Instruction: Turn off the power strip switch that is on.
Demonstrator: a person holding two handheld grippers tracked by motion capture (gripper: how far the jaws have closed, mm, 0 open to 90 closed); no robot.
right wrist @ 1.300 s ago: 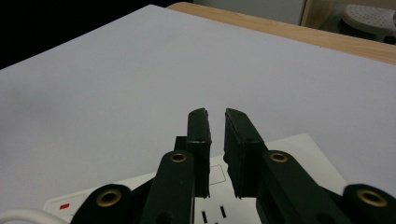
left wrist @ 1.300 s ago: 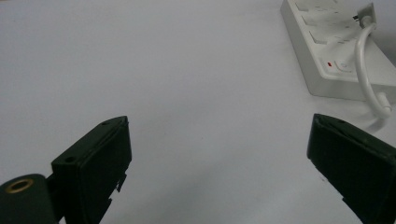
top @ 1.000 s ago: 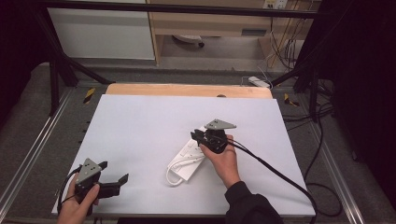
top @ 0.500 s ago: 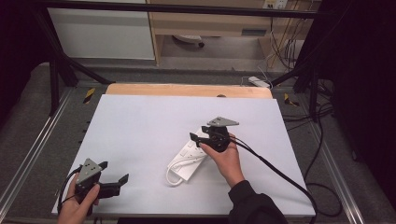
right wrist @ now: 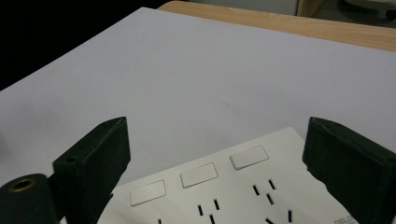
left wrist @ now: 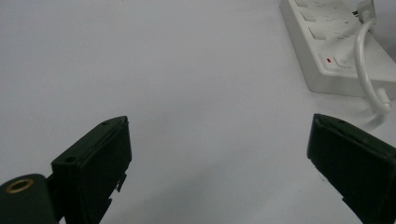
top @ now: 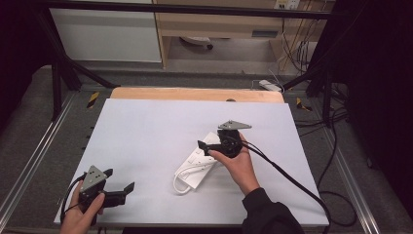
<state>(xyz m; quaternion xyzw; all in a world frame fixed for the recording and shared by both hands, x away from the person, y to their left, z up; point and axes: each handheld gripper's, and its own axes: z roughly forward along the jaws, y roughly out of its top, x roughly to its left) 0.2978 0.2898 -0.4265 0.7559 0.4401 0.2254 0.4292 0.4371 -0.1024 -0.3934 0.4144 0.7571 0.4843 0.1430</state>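
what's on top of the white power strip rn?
On the white rectangular plastic power strip lies its own white cord, looped past the switch end. The right tongs hang open over the far end, covering part of it in the high view.

Flat white table top [top: 146, 136], wooden strip [top: 195, 93] along far edge. Lying directly on it, right of centre: white power strip [top: 197, 163], long axis diagonal, sockets and switches facing up, w/ white cord [top: 182, 187] looped at near end. Remaining white surface bare in both gripper views.
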